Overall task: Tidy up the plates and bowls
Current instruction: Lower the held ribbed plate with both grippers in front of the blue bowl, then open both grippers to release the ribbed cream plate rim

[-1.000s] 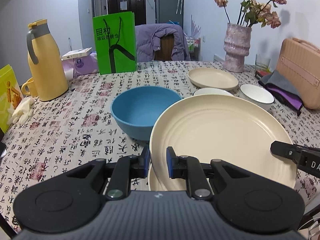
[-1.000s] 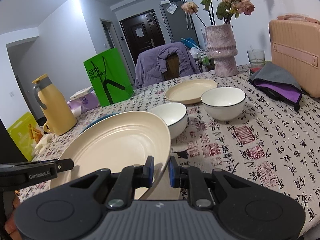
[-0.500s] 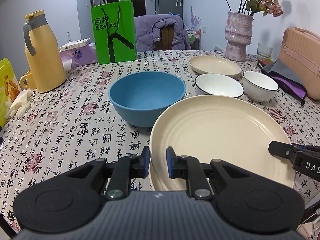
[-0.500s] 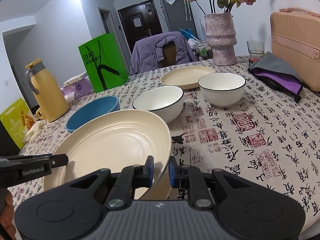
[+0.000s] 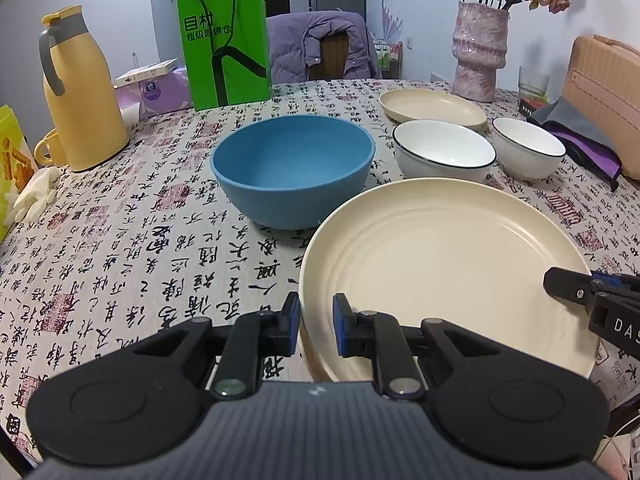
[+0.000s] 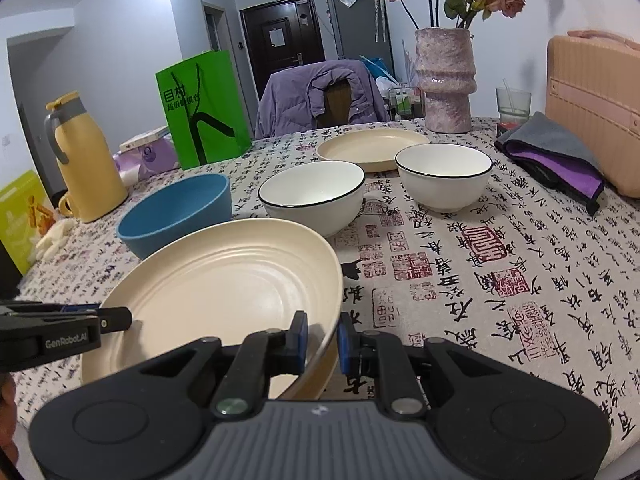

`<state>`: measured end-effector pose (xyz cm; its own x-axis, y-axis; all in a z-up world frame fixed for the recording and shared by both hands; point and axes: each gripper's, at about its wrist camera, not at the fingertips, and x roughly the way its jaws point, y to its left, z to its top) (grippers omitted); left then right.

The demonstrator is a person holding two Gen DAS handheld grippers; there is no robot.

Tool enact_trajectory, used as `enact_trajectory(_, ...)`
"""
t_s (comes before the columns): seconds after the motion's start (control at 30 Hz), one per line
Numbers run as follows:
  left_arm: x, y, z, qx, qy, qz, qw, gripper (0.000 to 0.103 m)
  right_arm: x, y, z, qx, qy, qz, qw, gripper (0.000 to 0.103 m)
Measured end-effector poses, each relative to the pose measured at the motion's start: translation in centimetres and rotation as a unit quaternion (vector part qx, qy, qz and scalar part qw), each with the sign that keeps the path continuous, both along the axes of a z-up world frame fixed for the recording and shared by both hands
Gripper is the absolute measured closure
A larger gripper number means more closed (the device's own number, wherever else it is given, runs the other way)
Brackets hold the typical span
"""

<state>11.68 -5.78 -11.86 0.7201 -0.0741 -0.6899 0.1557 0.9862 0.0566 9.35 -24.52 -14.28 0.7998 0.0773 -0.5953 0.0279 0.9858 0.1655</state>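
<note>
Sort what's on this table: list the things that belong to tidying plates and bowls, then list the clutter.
Part of the job:
- large cream plate, rim gripped by left gripper and right gripper
- blue bowl
- two white bowls
- far cream plate

Just lying about:
- yellow jug
- green bag
- pink vase
- folded cloth
- glass

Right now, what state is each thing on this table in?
Large cream plate: empty, gripped at both rims.
Left tongs: shut on its rim.
Right tongs: shut on its rim.
Blue bowl: upright, empty.
Two white bowls: upright, empty.
Far cream plate: flat, empty.
Yellow jug: upright, lid closed.
</note>
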Motion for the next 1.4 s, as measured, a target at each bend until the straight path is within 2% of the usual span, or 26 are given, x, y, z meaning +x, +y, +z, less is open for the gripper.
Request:
enact_trajectory(0.43, 0.2, -0.2, -1.1, 0.019, 0.002, 0.004, 0.9998, 0.087, 0.0, 1.9, -0.8, -0.074, -0.008, 0.014, 0.997, 0.085)
enact_trajectory(0.7, 0.2, -0.6, -1.9, 0.034, 0.003, 0.006, 0.9994, 0.086, -0.1, 4.0, -1.8, -0.159, -0.016, 0.02, 0.987, 0.082)
enact_trajectory(0.9, 0.1, -0.9, -2.2, 0.044, -0.003, 0.004, 0.999, 0.085, 0.0, 4.3, -2.5, -0.176, -0.017, 0.022, 0.984, 0.081)
enact_trajectory(1.07, 0.0, -1.0, -2.4, 0.041, -0.003, 0.001, 0.9992, 0.078, 0.0, 4.0, -2.5, -0.168, -0.018, 0.026, 0.985, 0.08)
enact_trajectory(1.13, 0.0, -0.9, -2.3, 0.032, -0.001, -0.002, 0.9995, 0.074, 0.1, 3.6, -2.3, -0.149, -0.015, 0.029, 0.988, 0.079)
enact_trajectory(1.2, -0.1, -0.6, -2.2, 0.021, 0.0, -0.004, 0.9998, 0.064, 0.0, 3.0, -2.0, -0.126, -0.014, 0.031, 0.992, 0.077)
enact_trajectory(1.27, -0.2, -0.5, -1.9, 0.017, -0.006, -0.003, 0.9998, 0.059, -0.1, 2.3, -1.7, -0.097, -0.02, 0.036, 0.994, 0.071)
enact_trajectory(1.33, -0.3, -0.3, -1.6, 0.012, -0.013, 0.0, 0.9998, 0.043, -0.4, 1.8, -1.1, -0.081, -0.03, 0.036, 0.996, 0.064)
enact_trajectory(1.4, -0.5, 0.0, -1.2, 0.007, -0.022, 0.003, 0.9997, 0.035, -0.6, 1.4, -0.7, -0.073, -0.038, 0.036, 0.996, 0.057)
